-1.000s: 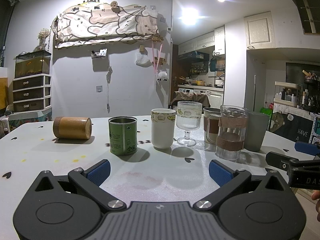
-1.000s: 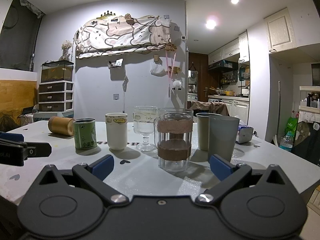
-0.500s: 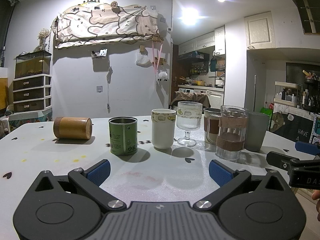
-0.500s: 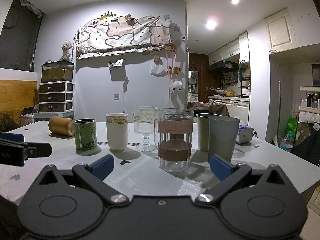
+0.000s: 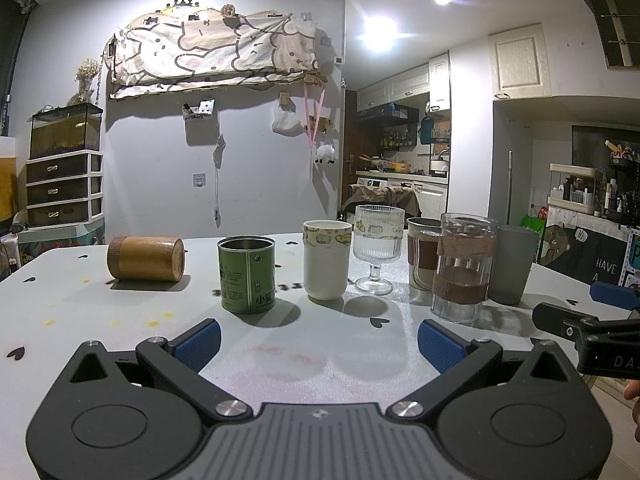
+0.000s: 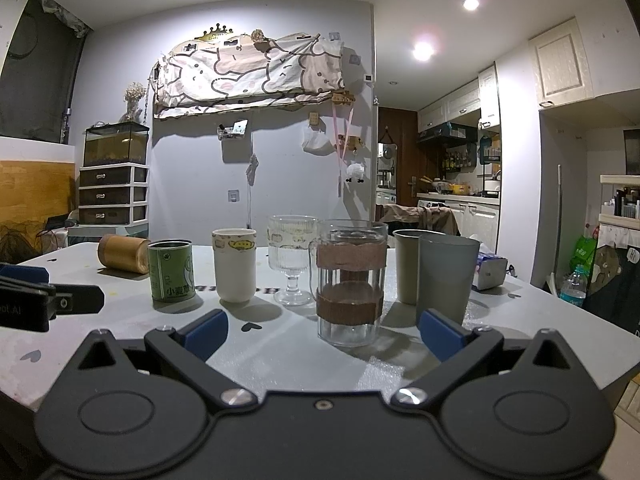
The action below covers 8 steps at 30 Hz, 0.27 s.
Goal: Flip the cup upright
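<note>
A wooden bamboo cup (image 5: 146, 258) lies on its side at the far left of the white table (image 5: 300, 360); it also shows in the right wrist view (image 6: 123, 253). My left gripper (image 5: 319, 340) is open and empty, low over the table's near side, well short of the cup. My right gripper (image 6: 322, 330) is open and empty, facing a glass mug with brown bands (image 6: 351, 282). Each gripper shows at the edge of the other's view.
Standing in a row are a green tin (image 5: 247, 275), a white cup (image 5: 327, 259), a ribbed stemmed glass (image 5: 377, 249), the banded glass mug (image 5: 464, 267), a beige cup (image 6: 408, 266) and a grey tumbler (image 6: 446, 276). A tissue pack (image 6: 490, 270) lies far right.
</note>
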Available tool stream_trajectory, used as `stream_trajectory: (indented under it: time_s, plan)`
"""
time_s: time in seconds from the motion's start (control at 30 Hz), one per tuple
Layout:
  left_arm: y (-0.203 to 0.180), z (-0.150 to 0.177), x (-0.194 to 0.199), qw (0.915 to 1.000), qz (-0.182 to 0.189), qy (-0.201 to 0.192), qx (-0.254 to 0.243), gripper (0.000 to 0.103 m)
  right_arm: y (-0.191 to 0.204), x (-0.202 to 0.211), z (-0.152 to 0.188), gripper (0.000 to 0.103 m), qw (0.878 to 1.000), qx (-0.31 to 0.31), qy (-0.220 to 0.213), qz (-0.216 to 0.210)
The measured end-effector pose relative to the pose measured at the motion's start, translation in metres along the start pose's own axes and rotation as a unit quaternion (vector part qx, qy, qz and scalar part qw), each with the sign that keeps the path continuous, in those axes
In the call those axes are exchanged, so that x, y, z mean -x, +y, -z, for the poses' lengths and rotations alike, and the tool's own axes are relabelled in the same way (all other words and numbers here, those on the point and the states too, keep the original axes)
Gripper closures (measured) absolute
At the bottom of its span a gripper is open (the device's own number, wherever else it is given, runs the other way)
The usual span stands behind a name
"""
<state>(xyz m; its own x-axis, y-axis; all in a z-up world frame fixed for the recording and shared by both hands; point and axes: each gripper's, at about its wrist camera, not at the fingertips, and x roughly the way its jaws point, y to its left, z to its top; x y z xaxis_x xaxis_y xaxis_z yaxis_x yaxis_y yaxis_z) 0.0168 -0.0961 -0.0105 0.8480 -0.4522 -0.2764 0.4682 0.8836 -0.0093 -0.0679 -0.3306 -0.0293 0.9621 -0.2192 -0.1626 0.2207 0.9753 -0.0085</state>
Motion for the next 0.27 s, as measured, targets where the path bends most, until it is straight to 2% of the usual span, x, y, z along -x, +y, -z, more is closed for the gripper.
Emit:
stream_trajectory:
  time_s: [0.27]
  plan:
    - [0.0011,-0.0012,0.0019,1.0000,-0.001,-0.001,0.001,0.000,0.0003,-0.0001,0.0002,0.000,1.000,0.000,0.000,0.000]
